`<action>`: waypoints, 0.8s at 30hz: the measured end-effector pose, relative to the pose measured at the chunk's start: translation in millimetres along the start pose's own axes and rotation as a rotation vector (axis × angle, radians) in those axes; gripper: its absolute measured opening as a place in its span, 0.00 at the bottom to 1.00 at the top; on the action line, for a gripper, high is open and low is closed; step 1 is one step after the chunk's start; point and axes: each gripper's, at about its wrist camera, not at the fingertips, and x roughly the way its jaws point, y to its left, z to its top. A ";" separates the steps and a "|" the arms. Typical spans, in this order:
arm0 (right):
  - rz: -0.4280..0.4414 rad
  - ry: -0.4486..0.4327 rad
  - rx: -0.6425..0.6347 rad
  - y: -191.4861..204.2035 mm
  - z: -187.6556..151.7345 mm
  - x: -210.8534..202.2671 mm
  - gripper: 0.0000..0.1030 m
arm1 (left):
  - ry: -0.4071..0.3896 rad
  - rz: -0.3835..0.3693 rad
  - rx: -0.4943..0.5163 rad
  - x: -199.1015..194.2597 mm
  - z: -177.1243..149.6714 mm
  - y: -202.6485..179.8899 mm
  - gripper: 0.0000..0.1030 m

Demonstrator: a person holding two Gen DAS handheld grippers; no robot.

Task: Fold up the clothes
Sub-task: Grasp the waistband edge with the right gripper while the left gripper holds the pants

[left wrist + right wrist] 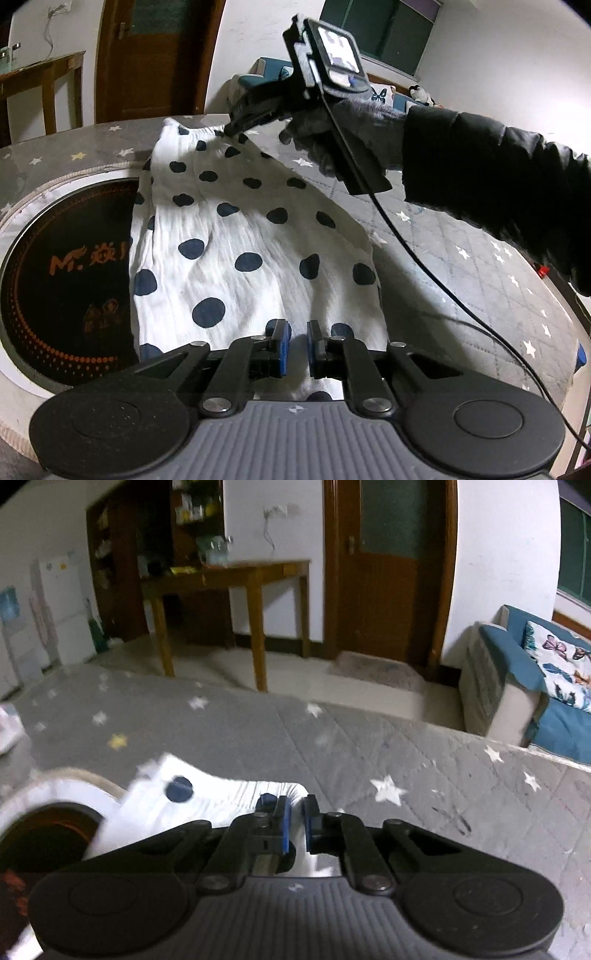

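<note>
Over the star quilt (461, 236), 2 grippers, left gripper (298, 345), right gripper (231, 129), pinching polka-dot garment (236, 236) edges.

text: "Mr." plus Chinese character | on: black round cooktop (70, 273)

bare quilt (480, 266) right, burner (74, 280) left

Setting: a home living room. Evidence: 1 brown panelled wooden door (384, 572); 1 wooden side table (236, 590); 1 blue sofa (517, 672) with butterfly-print cushion (561, 664); 1 white fridge (59, 602); grey star-print quilted cover (369, 738) over the desk, cut out around an inset round black cooktop (66, 280).
</note>
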 end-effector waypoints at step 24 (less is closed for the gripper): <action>0.188 0.006 -0.147 67.0 6.7 -2.6 0.29 | -0.040 0.009 -0.064 -30.7 -9.6 1.3 0.28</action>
